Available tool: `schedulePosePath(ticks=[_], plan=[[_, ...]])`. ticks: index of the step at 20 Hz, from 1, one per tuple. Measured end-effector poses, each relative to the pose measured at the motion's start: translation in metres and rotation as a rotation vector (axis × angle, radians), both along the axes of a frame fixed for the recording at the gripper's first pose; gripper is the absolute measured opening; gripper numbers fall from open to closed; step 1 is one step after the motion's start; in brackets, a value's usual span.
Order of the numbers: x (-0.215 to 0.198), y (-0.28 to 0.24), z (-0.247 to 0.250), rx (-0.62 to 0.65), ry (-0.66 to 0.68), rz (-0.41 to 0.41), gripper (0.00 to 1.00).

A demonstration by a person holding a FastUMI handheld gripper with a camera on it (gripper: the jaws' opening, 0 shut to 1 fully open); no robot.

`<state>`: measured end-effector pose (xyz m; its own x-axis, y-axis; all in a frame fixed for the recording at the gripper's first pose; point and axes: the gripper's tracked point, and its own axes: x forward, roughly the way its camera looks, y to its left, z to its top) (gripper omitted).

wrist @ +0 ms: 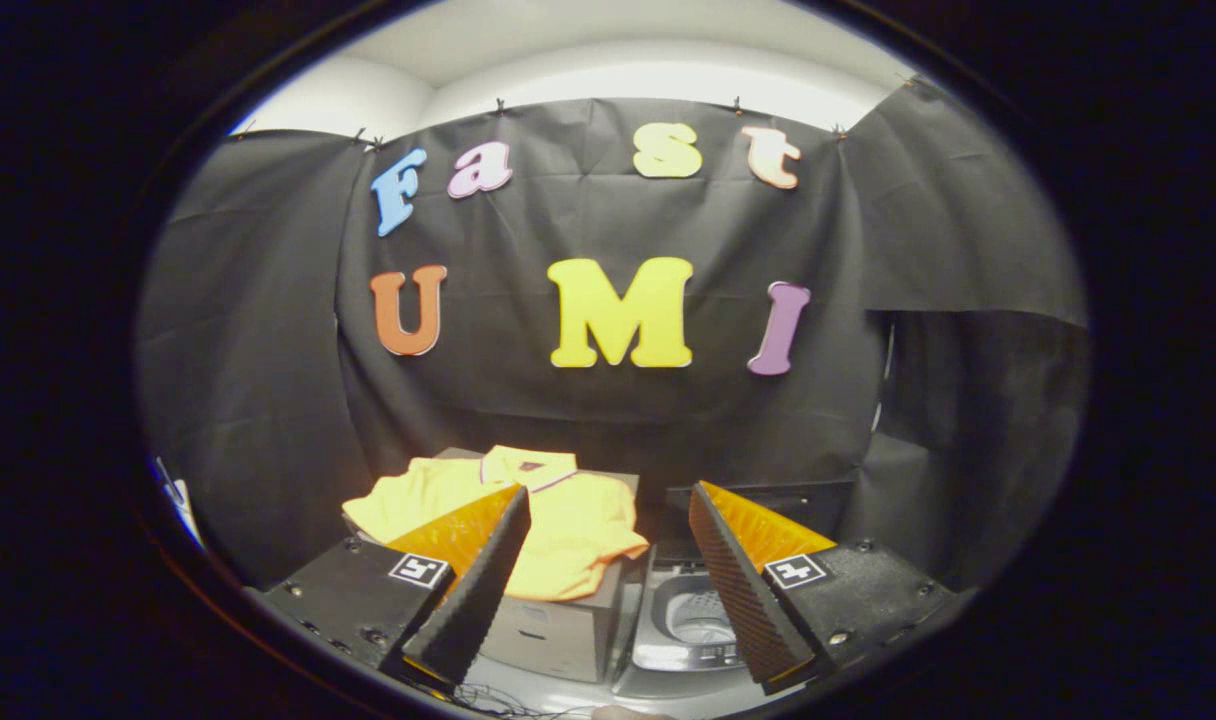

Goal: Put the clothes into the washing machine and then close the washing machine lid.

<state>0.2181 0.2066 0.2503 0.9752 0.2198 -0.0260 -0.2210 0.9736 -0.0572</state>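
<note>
Jaws of gripper (608, 590) apart, empty; shirt (568, 520) overhangs box (553, 635) edge beside washer (688, 620), so a one-layer pinch risks drag or snag.

Yellow shirt (558, 520) draped over a grey box (558, 635).

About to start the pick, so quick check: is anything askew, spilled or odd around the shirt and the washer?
Nothing stands out. The yellow shirt lies draped on a grey box, one edge hanging over its front. The washing machine beside it stands lid-up, drum showing. The gripper is open, holding nothing.
</note>
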Motion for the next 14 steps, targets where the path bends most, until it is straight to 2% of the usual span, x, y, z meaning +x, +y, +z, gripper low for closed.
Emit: schedulePosePath(ticks=[5,14], plan=[[0.060,0.057,0.001,0.030,0.080,0.054,1.00],[0.150,0.132,-0.030,0.032,0.242,0.055,1.00]])
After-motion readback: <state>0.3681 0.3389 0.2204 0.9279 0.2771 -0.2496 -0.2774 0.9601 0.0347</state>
